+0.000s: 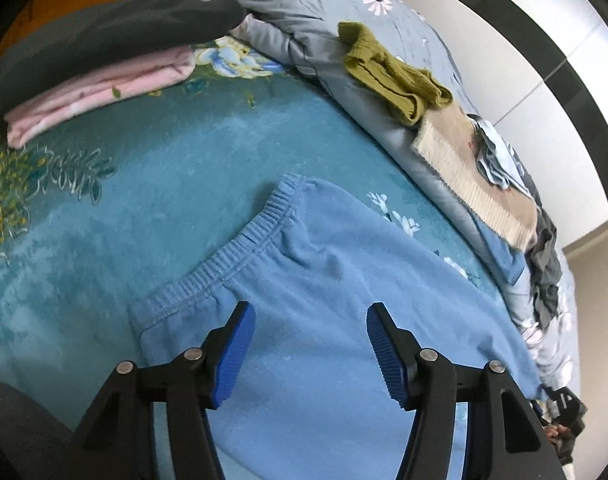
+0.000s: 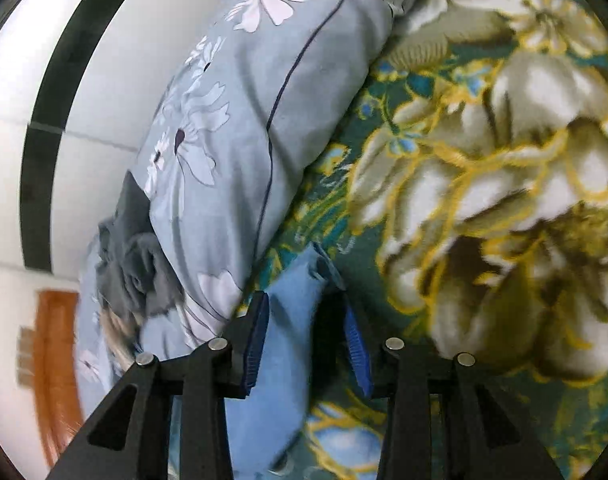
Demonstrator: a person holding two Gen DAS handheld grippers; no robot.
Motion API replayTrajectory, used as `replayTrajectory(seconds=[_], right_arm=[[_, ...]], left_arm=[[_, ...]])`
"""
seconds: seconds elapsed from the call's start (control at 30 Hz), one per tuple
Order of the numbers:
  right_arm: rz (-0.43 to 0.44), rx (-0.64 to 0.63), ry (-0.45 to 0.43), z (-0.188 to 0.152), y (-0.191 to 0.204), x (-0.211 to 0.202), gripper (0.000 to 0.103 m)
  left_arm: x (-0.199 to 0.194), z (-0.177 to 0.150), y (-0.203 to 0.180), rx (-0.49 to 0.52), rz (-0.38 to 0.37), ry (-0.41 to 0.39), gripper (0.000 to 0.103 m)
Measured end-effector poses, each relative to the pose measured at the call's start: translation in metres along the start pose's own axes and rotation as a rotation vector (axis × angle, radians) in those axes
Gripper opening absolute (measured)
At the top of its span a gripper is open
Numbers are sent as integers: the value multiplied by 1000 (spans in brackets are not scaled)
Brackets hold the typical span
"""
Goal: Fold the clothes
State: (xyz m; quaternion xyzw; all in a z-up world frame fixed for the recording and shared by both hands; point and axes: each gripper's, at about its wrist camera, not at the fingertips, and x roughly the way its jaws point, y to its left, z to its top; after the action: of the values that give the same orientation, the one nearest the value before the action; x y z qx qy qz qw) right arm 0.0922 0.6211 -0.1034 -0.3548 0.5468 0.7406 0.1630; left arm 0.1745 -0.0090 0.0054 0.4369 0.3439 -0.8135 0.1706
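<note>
A teal floral bed blanket (image 1: 192, 148) carries blue trousers (image 1: 323, 280), folded pink cloth (image 1: 100, 88) and a grey quilt (image 1: 304, 12).

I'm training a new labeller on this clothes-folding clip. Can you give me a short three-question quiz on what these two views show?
1. True or false: the left gripper is clamped on the blue trousers.
2. What lies between the fingers of the right gripper? A) a pink garment B) blue cloth C) an olive sock
3. Fill in: on the grey flowered quilt, the olive garment lies next to a ____ knitted piece.

Key: 1 false, its jaws stand apart above the cloth. 2 B, the blue cloth. 3 beige.
</note>
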Motion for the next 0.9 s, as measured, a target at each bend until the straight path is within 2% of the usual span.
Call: replayTrajectory(seconds=[0.03,0.17,0.23,0.33,0.4,0.47,0.63,0.77,0.9], right_arm=[[8,7,-4,1,3,1,6],[17,-124,5,0,42,0,3],[32,-332,19,-8,76,-6,3],[-12,-741,13,-31,130,-20,2],[-81,-832,-48,-28,137,-31,2],[-145,-759,-83,-6,120,-32,2],[-255,-593,-15,7,66,-5,3],[-272,-529,-13,3,47,1,3],[-220,-569,-58,-3,64,-9,3]], left_arm=[[2,-1,1,-12,2,5,63],[9,-4,-1,-22,11,23,63],[11,-5,-4,-2,17,29,63],[13,-4,-3,2,24,39,63],[14,-3,2,-24,25,47,63],[16,-2,6,-47,27,55,63],[21,-4,10,-68,35,73,63],[24,-5,9,-62,50,84,64],[29,-6,10,-75,58,98,64]])
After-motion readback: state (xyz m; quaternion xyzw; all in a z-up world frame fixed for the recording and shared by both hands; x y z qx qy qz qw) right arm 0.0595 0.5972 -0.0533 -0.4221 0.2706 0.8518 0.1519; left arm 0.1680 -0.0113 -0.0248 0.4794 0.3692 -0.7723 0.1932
